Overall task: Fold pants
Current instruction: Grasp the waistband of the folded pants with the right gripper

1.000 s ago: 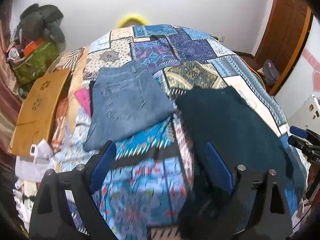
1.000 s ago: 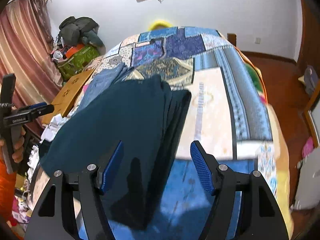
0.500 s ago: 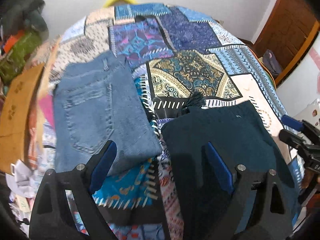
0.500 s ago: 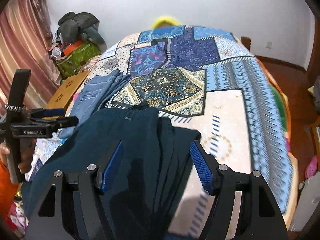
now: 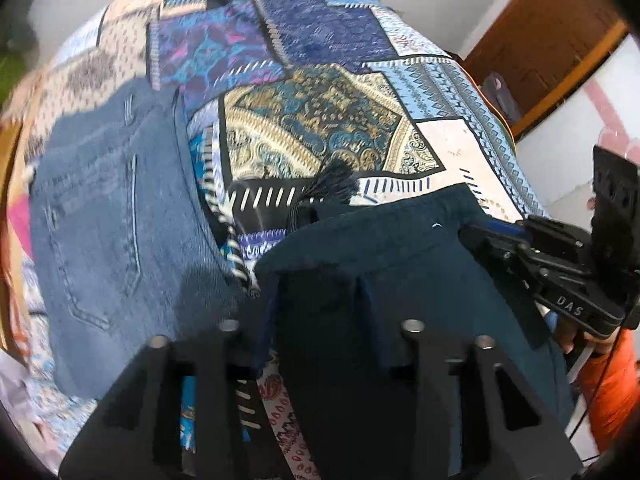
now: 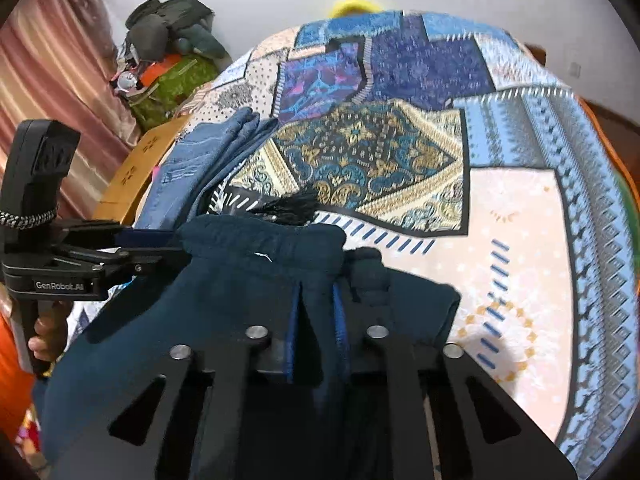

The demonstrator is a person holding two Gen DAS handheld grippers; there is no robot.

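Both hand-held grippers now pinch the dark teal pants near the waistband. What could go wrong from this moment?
1. The right hand-held gripper pinches only a thin pleat of the dark teal pants; the cloth may slip out when pulled.
2. The right side of the pants is bunched in layers, so the next fold could come out uneven.
3. The folded jeans lie close beside the left hand-held gripper; a swing might drag or disturb them.

Open patchwork bedspread [image 6: 516, 216] stretches ahead and to the right. On the left, folded jeans [image 5: 108, 216] lie just beside the dark pants [image 5: 400, 264]. A black tassel [image 6: 288, 204] sits at the waistband's far edge.
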